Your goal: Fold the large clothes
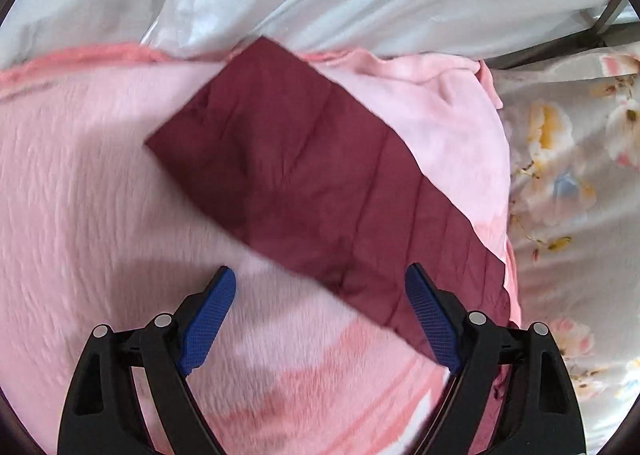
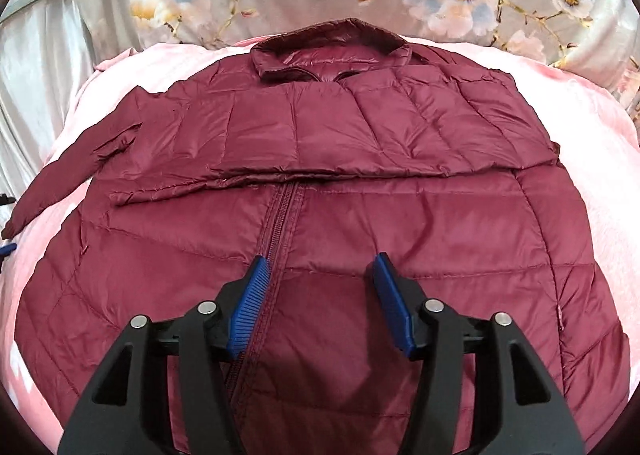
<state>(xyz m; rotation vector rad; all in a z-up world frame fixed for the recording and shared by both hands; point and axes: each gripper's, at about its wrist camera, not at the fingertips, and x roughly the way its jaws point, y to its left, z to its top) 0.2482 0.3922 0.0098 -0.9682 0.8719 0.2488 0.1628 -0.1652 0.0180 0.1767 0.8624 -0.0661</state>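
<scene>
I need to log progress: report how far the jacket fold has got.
Done: the maroon quilted puffer jacket lies zipped on the pink fleece blanket, one sleeve folded across its chest. In hand: nothing; left gripper and right gripper are open. Left: the outstretched other sleeve, then the body.

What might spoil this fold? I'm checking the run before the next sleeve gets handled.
The maroon jacket is slick and puffy, so the sleeve folded across the chest may slide off. The left sleeve lies out on the fuzzy pink blanket; the open left gripper could pinch blanket with it. The open right gripper hovers by the zipper and might snag it.
</scene>
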